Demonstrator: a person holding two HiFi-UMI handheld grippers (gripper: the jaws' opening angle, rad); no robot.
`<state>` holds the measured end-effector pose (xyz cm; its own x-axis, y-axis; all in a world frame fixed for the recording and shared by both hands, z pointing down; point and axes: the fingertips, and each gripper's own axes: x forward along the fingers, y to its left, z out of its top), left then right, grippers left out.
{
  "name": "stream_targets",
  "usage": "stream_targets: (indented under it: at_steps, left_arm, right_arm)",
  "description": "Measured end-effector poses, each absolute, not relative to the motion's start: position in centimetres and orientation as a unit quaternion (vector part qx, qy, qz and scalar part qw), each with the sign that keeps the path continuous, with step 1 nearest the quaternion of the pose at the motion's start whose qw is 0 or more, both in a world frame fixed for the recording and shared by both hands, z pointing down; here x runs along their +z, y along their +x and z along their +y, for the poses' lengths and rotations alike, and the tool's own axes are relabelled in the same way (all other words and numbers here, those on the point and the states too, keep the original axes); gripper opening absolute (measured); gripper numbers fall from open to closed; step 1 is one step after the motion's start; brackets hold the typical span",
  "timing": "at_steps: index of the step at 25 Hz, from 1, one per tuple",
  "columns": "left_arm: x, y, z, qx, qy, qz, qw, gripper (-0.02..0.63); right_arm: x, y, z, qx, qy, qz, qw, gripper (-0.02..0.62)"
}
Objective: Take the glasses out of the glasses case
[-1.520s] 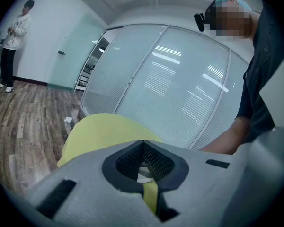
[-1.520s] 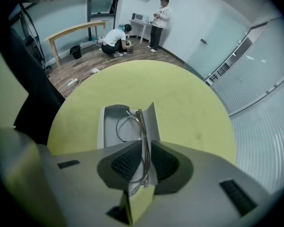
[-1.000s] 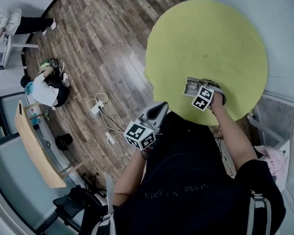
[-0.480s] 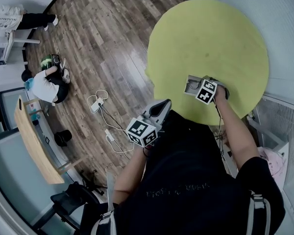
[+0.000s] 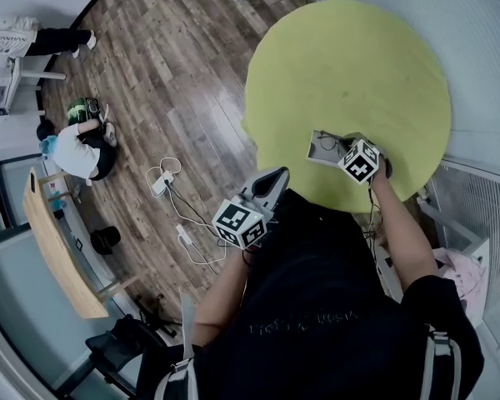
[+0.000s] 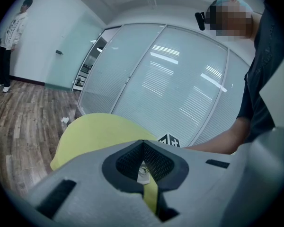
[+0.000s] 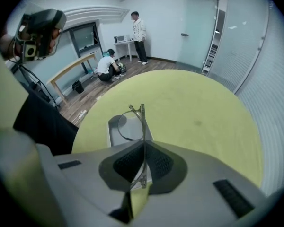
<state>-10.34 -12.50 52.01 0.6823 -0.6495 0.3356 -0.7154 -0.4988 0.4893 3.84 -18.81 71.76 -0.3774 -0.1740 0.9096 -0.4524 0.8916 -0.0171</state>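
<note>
Thin wire-framed glasses [image 7: 142,117], clamped edge-on in the right gripper [image 7: 144,161], stand over the open grey case [image 7: 114,132] on the round yellow-green table [image 7: 194,108] (extraction apparently under way). The left gripper [image 6: 143,163] is closed on nothing. The next move calls for lifting clear.

Table [image 5: 350,73] top matt yellow, faintly smudged; floor [image 5: 175,73] wood planks with sheen; glasses [image 7: 142,115] thin metal wire; case [image 7: 114,135] smooth grey, plastic-like; right gripper [image 7: 143,145] matt grey plastic, pads [image 7: 125,164] black, finely ribbed.

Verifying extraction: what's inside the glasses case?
Visible lining of the glasses case looks bare; the right gripper holds the glasses. Near end hidden behind the fingers.
</note>
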Motion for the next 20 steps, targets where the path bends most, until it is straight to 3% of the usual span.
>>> stream_targets:
  at_steps: [20]
  left_arm:
    - [49.7,-8.3,-13.0,0.046,0.887,-0.371,0.270,0.017]
  right_arm:
    - [61.2,5.5,-17.1,0.222,0.308,-0.866,0.325,0.034]
